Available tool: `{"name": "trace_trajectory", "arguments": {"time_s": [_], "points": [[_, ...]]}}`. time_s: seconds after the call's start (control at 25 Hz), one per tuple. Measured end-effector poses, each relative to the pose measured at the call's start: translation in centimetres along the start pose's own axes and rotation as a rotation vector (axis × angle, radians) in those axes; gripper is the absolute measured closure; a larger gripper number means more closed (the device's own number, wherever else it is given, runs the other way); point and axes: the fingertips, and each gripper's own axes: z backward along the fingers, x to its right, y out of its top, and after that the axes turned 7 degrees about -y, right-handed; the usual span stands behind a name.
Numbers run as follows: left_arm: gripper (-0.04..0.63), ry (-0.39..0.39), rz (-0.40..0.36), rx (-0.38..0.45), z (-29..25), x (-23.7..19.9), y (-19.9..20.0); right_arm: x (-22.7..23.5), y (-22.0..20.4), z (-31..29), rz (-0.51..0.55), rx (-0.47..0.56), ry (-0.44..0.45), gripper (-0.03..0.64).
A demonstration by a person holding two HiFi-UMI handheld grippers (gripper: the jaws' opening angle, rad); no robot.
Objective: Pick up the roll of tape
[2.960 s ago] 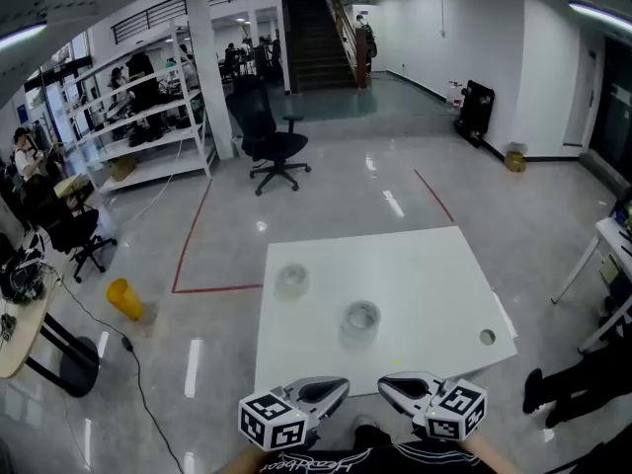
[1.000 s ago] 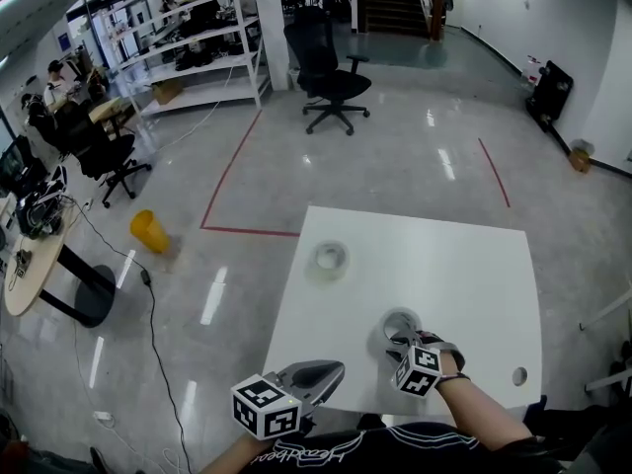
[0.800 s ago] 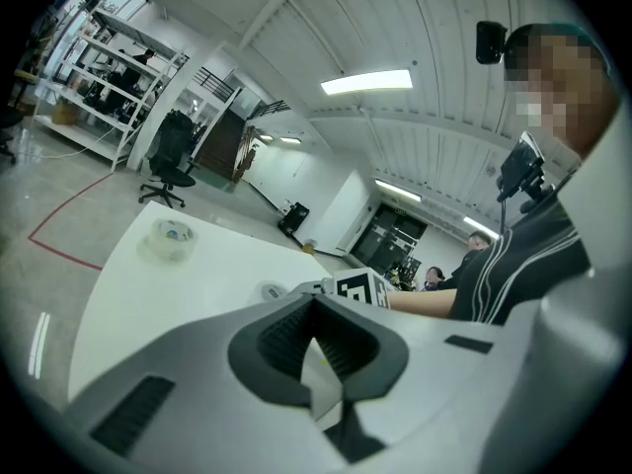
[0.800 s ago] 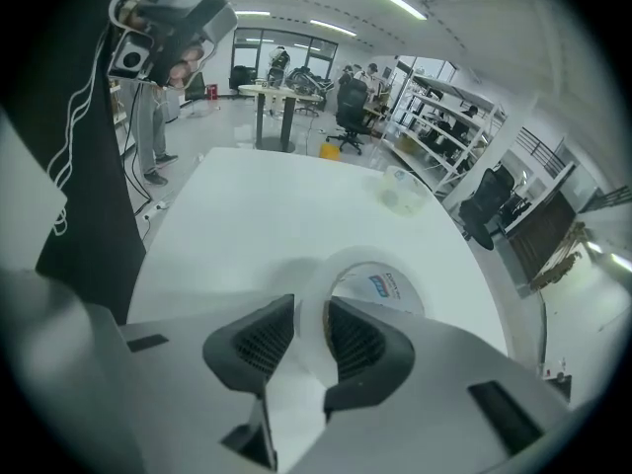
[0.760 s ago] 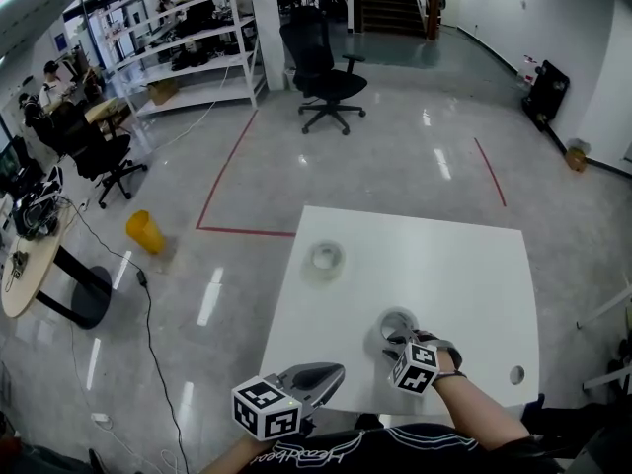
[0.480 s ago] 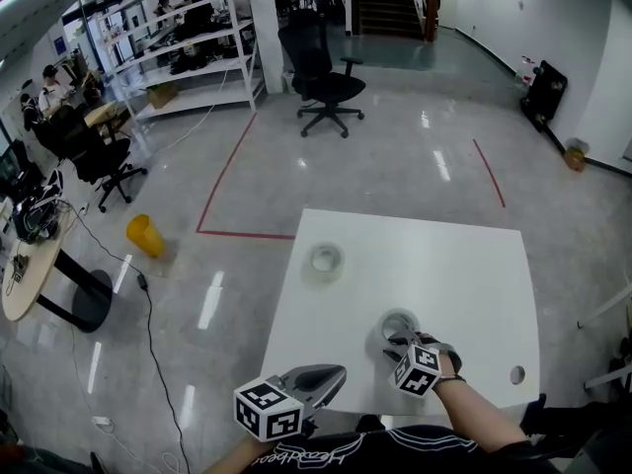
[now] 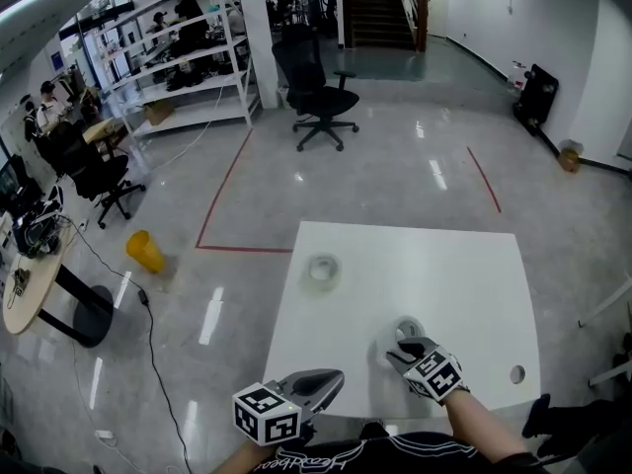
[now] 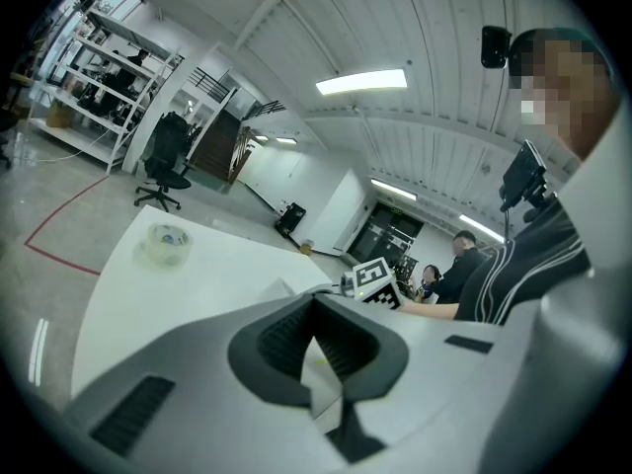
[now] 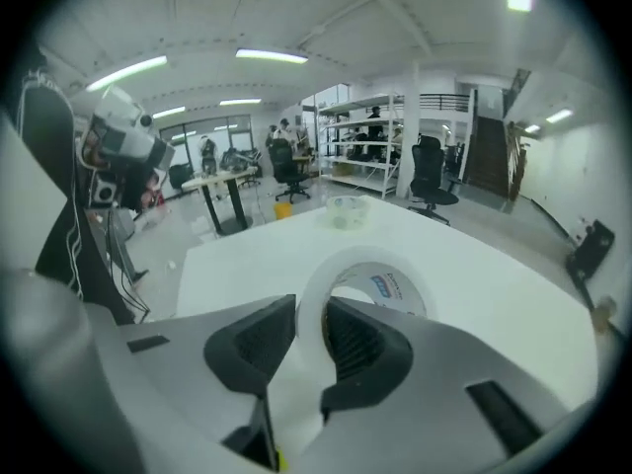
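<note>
Two rolls share a white table [image 7: 464, 284]. The nearer roll of tape [image 7: 403, 331], toward the front edge, is tipped on edge, its wall pinched between the right tongs [image 7: 402, 345], whose jaws have just been closing on it. Whether it has cleared the surface is unclear. The left tongs [image 7: 334, 374] hover together, empty, off the near edge. A clean lift likely calls for a firm pinch and a straight rise, so the ring cannot swivel. The second roll [image 7: 322, 268] lies flat farther back. A yellow bin [image 7: 144, 251] sits on the floor, well apart, contents unseen.
</note>
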Motion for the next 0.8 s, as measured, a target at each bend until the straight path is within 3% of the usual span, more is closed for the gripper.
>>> {"name": "trace_trajectory", "arguments": {"time_s": [0.4,0.64,0.8], "points": [[0.592,-0.030,-0.082,0.046,0.3,1.4,2.3,-2.9,6.5,9.1,-0.297,0.323,0.114,0.517],[0.592,-0.051,-0.127,0.082,1.1,3.0,3.8,-4.3,10.1,15.0,-0.412,0.513,0.174,0.517],[0.592,-0.072,-0.148,0.090,1.4,4.2,4.1,-5.2,10.6,17.3,-0.456,0.576,0.195,0.517]]}}
